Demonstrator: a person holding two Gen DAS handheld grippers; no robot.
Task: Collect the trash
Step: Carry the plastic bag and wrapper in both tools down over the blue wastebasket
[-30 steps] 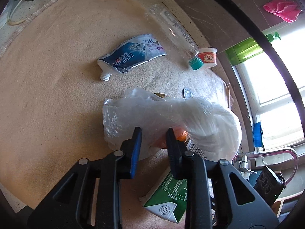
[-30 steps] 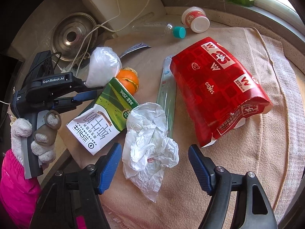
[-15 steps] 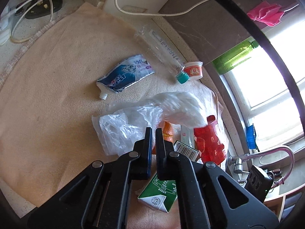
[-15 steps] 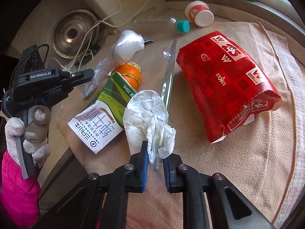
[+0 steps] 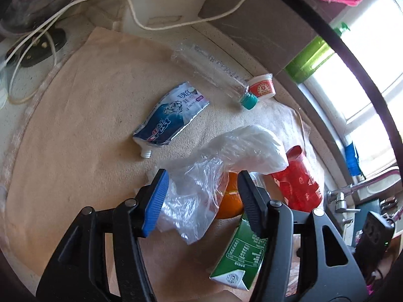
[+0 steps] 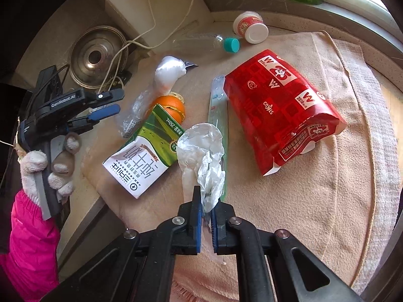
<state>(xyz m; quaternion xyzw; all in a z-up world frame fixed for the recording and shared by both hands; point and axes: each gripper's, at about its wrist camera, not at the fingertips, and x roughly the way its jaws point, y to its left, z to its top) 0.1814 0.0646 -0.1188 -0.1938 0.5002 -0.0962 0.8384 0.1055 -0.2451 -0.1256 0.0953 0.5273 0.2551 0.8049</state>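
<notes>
item: trash collection on a tan cloth (image 6: 314, 201), countertop by a window. right gripper (image 6: 206, 216): jaws pressed together, pinching the lower tail of a crumpled white tissue (image 6: 201, 148), which stands up from the pads and leans over the milk carton (image 6: 143, 151) and a long clear wrapper (image 6: 217, 105). left gripper (image 5: 201, 201): jaws have just been opening and now stand spread; a clear plastic bag (image 5: 199, 193) with a white wad in its far end hangs between them, its near end lying against the blue left pad (image 5: 155, 201), the right pad apart from it; whether it is still held up or already slack cannot be told. in the right wrist view the same bag runs from just ahead of the left gripper's tips toward the far side of the cloth, long axis roughly in line with that gripper's fingers, resting beside an orange (image 6: 171, 105). still on the cloth: red snack bag (image 6: 282, 105), well right of the tissue; blue-and-white pouch (image 5: 171, 118); clear bottle with teal cap (image 5: 214, 73); small white-and-orange cup (image 5: 262, 86), touching the cap. judgement: the tissue is secured in the right hand and ready to carry off; the bag lies nearer the left hand and would want a fresh close across its thin near end.
</notes>
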